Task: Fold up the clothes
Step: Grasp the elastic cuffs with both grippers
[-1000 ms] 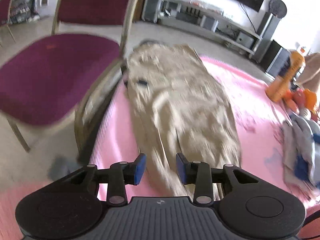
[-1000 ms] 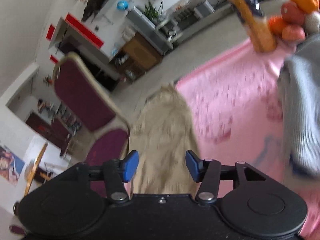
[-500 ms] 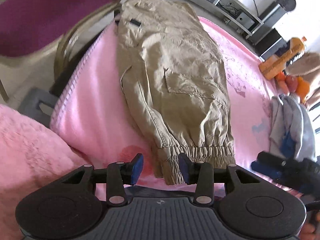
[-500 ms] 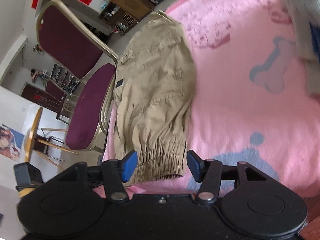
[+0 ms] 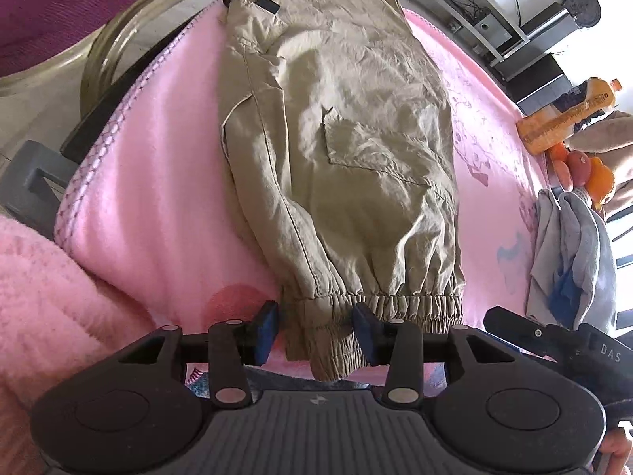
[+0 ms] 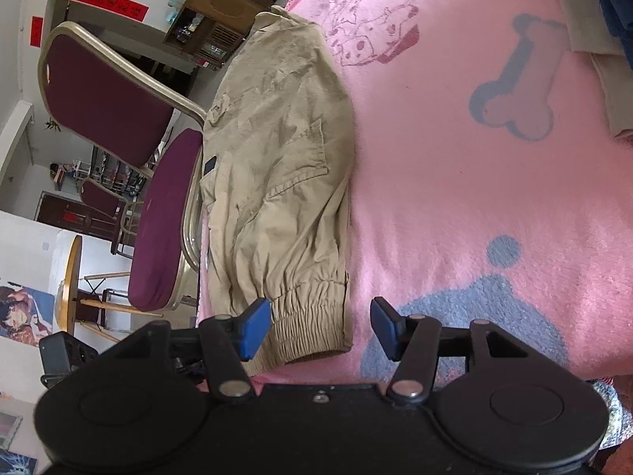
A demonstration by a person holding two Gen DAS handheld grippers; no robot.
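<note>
- left wrist view: your left gripper (image 5: pixel 314 330) has dropped from well above the khaki trousers (image 5: pixel 340 150) to right at their elastic cuffs (image 5: pixel 379 308). a second ago you saw the whole garment plus the chair; now the cuffs fill the bottom of the frame.
- the jaws are opening and stand moderately wide, with the lower cuff between the blue pads (image 5: pixel 266 328); nothing is pinched yet.
- the trousers lie lengthwise on the pink blanket (image 5: pixel 166 166), legs stacked, waistband at the far edge by the maroon chair (image 5: pixel 47 19), cuffs nearest you. they have not shifted.
- your right gripper (image 5: pixel 554 340) has come into this view, just right of the cuffs.
- right wrist view: your right gripper (image 6: pixel 320 326) has also come down, from looking across the room to hovering at the cuff end of the trousers (image 6: pixel 277 182). its jaws are moderately wide and empty, with the cuff's right corner between them and the right pad (image 6: pixel 385 326) over bare blanket (image 6: pixel 455 182).
- my read: both grippers are staged at the cuffs, so closing on them comes next. the fold itself is not started.
</note>
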